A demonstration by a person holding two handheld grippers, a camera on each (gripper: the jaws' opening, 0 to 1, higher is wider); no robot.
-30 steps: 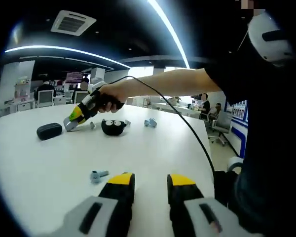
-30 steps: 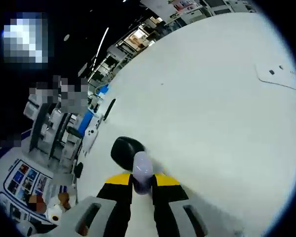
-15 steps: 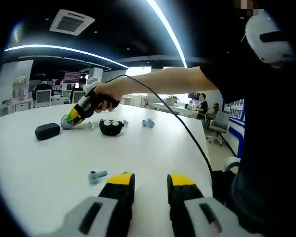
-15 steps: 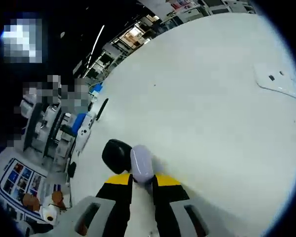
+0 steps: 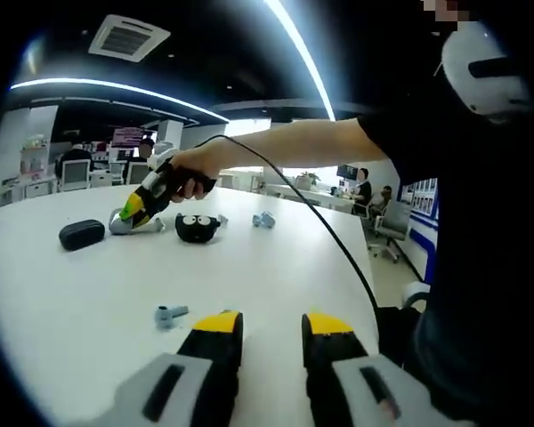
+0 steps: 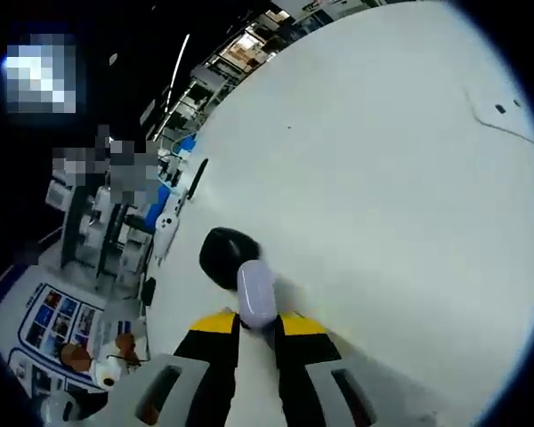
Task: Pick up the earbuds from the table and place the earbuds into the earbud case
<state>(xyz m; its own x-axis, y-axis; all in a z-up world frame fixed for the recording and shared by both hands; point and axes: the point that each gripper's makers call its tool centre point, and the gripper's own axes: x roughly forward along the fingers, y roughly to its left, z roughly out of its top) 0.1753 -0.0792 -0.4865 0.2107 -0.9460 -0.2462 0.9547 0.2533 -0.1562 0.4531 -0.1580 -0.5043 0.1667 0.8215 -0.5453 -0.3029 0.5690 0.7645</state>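
the white table (image 5: 89, 294) spans the lower left and centre of the left gripper view, and it takes up most of the right half of the right gripper view too. a person's bare arm (image 5: 285, 147) reaches in from the right of the left gripper view toward the upper left, its hand wrapped round the right gripper (image 5: 125, 216), whose yellow-tipped nose is down at the table. in the right gripper view that gripper (image 6: 258, 325) has its jaws clamped on a pale lilac earbud case (image 6: 256, 292) at bottom centre, with a black rounded case (image 6: 224, 257) just behind and touching it in the frame. the left gripper (image 5: 272, 331) sits at bottom centre of its own view, jaws apart and holding nothing. a black case with cartoon eyes (image 5: 197, 228) rests left of centre, a dark oval case (image 5: 81, 234) further left, a blue-grey earbud (image 5: 169, 314) just left of the left gripper's jaws, and another small blue-grey piece (image 5: 264, 219) near centre.
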